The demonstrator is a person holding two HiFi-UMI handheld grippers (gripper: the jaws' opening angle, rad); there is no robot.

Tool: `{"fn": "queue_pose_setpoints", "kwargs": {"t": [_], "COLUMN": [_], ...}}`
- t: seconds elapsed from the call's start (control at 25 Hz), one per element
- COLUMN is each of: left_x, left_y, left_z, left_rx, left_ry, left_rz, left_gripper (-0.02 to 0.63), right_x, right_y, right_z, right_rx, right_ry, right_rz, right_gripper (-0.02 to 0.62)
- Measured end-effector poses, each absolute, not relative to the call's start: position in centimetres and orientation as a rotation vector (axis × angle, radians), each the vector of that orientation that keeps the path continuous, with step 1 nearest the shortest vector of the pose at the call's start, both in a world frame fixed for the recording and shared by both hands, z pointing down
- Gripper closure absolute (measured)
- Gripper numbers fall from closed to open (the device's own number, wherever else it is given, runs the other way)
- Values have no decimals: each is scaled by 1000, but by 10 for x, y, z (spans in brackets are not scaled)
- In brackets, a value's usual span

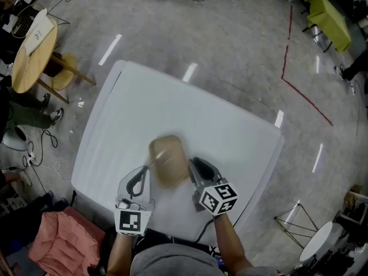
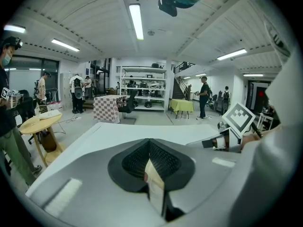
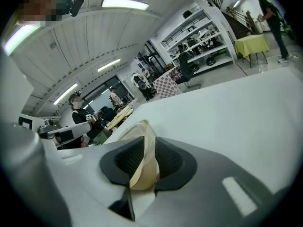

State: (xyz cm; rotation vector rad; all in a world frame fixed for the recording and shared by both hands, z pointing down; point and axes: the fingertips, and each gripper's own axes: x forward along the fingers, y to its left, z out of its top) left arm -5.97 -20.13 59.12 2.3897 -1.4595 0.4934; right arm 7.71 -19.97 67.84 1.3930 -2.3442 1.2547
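Observation:
A thin tan bag (image 1: 168,158) hangs blurred just above the white table (image 1: 230,131), held between my two grippers. My left gripper (image 1: 145,172) is at the bag's left edge. In the left gripper view its jaws (image 2: 150,161) are shut on a thin beige edge of the bag (image 2: 154,186). My right gripper (image 1: 193,165) is at the bag's right edge. In the right gripper view it (image 3: 149,156) is shut on the translucent yellowish bag (image 3: 142,132), which rises above the dark pads (image 3: 171,161). Each gripper shows in the other's view: the right gripper (image 2: 222,141) and the left gripper (image 3: 59,132).
A round wooden table (image 1: 31,50) stands at the far left, with pink cloth (image 1: 57,243) by the table's near-left corner. A yellow-green table (image 1: 330,19) and a red floor line (image 1: 299,88) lie far right. People, shelves (image 2: 142,86) and a checkered table (image 2: 106,109) stand beyond.

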Motion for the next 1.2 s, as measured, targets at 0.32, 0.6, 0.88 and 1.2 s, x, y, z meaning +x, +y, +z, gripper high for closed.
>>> {"fn": "queue_pose_setpoints", "kwargs": {"t": [0.32, 0.6, 0.88, 1.2], "left_x": [-64, -72, -77, -89], "left_y": [-200, -190, -179, -163], "left_z": [583, 576, 562, 527], "left_rx": [2393, 2404, 2428, 2476], "left_ry": [-1468, -1474, -1480, -1480], "left_rz": [467, 461, 427, 399], "left_gripper": [594, 594, 594, 594], "right_x": [76, 74, 70, 57], "right_y": [-202, -199, -196, -184], "right_z": [665, 651, 627, 577], "right_rx": [1403, 1430, 1469, 1505], "right_ry": [-2374, -2393, -2431, -2496], "right_rz": [1243, 1207, 1151, 1038], "right_gripper": [538, 546, 552, 560]}}
